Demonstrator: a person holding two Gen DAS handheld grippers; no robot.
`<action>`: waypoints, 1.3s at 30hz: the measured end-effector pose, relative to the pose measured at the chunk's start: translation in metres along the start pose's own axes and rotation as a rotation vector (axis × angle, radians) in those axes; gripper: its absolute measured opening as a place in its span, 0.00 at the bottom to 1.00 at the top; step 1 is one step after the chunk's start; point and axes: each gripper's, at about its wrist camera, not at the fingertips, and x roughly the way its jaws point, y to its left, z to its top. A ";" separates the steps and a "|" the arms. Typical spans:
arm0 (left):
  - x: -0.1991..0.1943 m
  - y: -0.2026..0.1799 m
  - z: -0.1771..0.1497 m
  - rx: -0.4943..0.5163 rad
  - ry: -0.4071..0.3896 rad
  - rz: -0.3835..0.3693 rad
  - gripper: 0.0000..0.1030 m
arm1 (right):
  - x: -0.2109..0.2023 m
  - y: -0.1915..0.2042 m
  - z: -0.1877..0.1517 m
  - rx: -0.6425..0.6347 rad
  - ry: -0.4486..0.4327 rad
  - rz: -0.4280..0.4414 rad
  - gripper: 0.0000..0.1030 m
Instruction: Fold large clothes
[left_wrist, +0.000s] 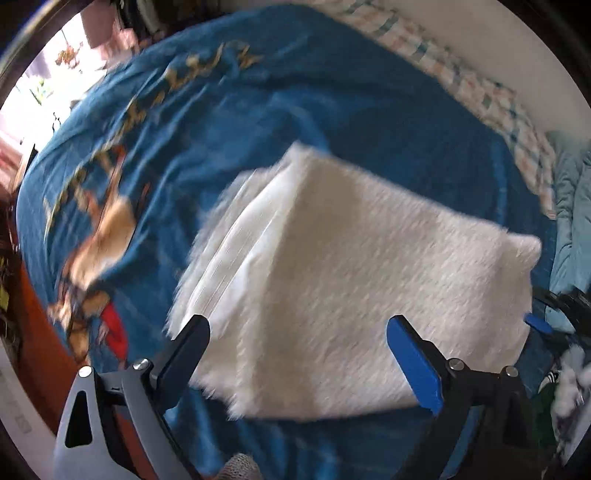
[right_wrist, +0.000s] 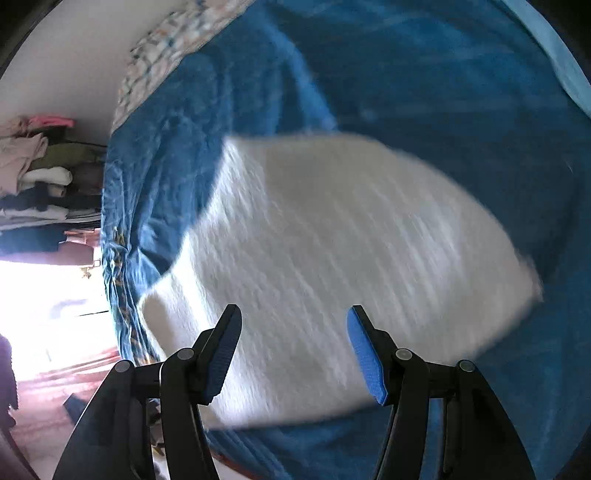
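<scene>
- Left wrist view looks steeply down on a folded white fluffy garment (left_wrist: 343, 280) lying on a blue bedspread (left_wrist: 295, 103); the picture is smeared by motion.
- The garment lies just ahead of the left gripper (left_wrist: 297, 356) and partly between its two fingers in the picture; a smooth white inner layer shows along the garment's left edge.
- The left gripper's jaws stand wide apart, and neither blue pad (left_wrist: 415, 363) presses on the cloth; nothing is held.
- To the left of that gripper, the bedspread carries a printed picture in gold, tan and red (left_wrist: 99, 236), blurred beyond reading.
- Far ahead and to the right, a checked cloth (left_wrist: 480, 92) runs along the bed's edge, with pale blue bedding (left_wrist: 570, 221) beside it.
- At the right edge, one blue fingertip of the right gripper shows, just past the garment's corner.
- In the right wrist view, the same garment (right_wrist: 351, 266) fills the space ahead of the right gripper (right_wrist: 293, 354).
- The right gripper's jaws are parted with a clear gap; the pads (right_wrist: 364, 354) grip nothing.
- To the left of that gripper, beyond the bed's edge, stacked clothes (right_wrist: 40, 177) sit on shelves beside a bright doorway.
</scene>
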 end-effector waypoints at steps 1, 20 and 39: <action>0.004 -0.008 -0.002 0.024 -0.008 0.008 0.95 | 0.015 0.002 0.017 0.013 -0.007 -0.009 0.57; 0.127 -0.204 0.019 0.380 0.023 0.091 0.95 | -0.019 -0.100 0.000 0.287 -0.133 0.098 0.61; 0.156 -0.159 0.013 0.221 0.022 -0.123 1.00 | 0.075 -0.193 -0.022 0.392 -0.163 0.613 0.70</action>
